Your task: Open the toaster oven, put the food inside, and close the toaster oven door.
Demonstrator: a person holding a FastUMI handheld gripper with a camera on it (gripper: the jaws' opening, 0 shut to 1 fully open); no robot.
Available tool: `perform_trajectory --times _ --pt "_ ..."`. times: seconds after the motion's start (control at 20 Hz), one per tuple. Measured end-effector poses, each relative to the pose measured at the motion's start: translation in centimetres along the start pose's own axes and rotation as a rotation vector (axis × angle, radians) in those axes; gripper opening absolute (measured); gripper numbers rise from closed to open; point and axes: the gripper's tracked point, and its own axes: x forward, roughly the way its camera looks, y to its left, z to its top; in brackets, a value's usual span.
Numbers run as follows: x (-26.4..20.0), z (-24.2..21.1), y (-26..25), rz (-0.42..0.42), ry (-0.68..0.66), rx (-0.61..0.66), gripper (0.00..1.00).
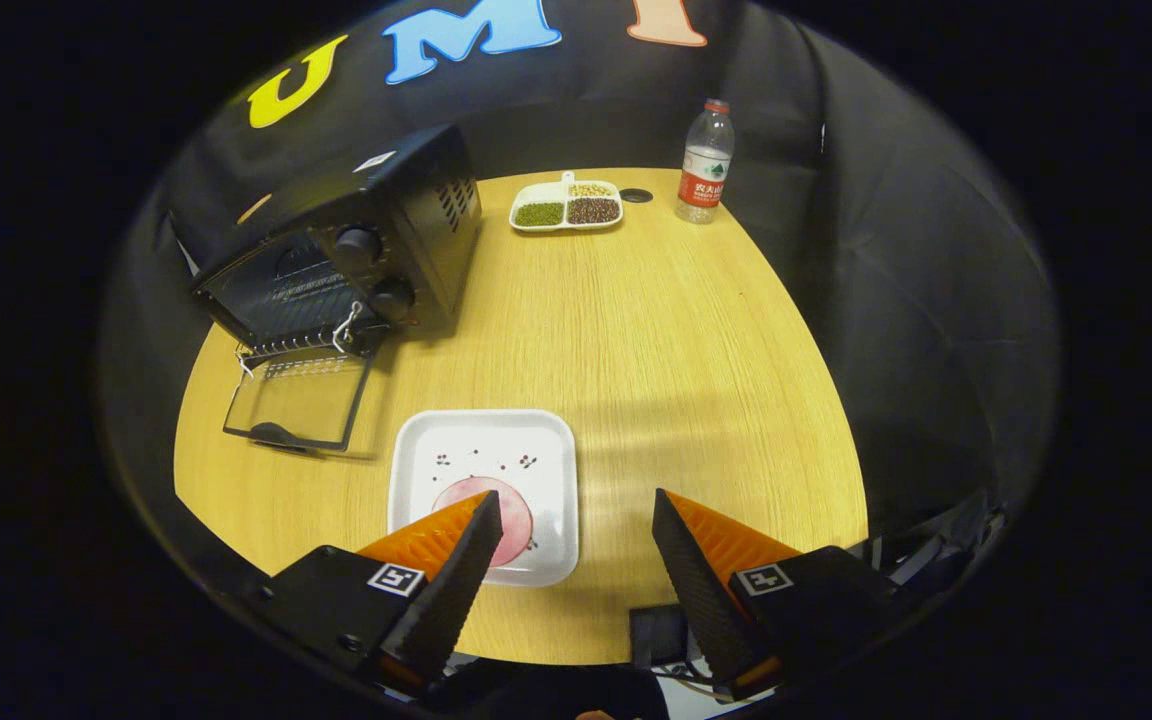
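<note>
Jaws [571, 520] gape apart above white plate [484, 470] (pink food [511, 515] on it); toaster oven [336, 250] door [296, 400] down.

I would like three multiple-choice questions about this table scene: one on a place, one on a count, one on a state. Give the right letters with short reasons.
1. Where is the round pink food slice?
A. on the square white plate
B. inside the black toaster oven
C. beside the clear plastic bottle

2. How many compartments has the white divided dish of beans?
A. two
B. three
C. five

3. How is the oven's glass door?
A. closed
B. removed
C. open, lying flat on the wooden table

Answers:
1 A: the slice lies on the plate, just ahead of one finger of the open gripper.
2 B: three fillings show.
3 C: the door lies down in front of the oven.
</note>
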Motion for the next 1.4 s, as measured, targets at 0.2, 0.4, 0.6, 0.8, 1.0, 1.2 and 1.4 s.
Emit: perform_trajectory --times 0.2,0.4,0.6,0.8,1.0,1.2,1.4 --pt "3.0 0.2 -0.7 0.043 0.067 0.011 0.97" --pt "5.2 -0.3 -1.2 0.047 0.134 0.053 0.97" --pt "6.6 -1.1 -1.4 0.048 0.196 0.077 0.97" --pt "7.1 -1.9 -1.6 0.024 0.243 0.073 0.82" --pt "7.1 -2.0 -1.5 -0.025 0.254 0.047 0.67" --pt "7.7 -2.2 0.6 0.024 0.319 0.094 0.25" --pt "7.1 -2.5 0.5 0.07 0.368 0.164 0.1"
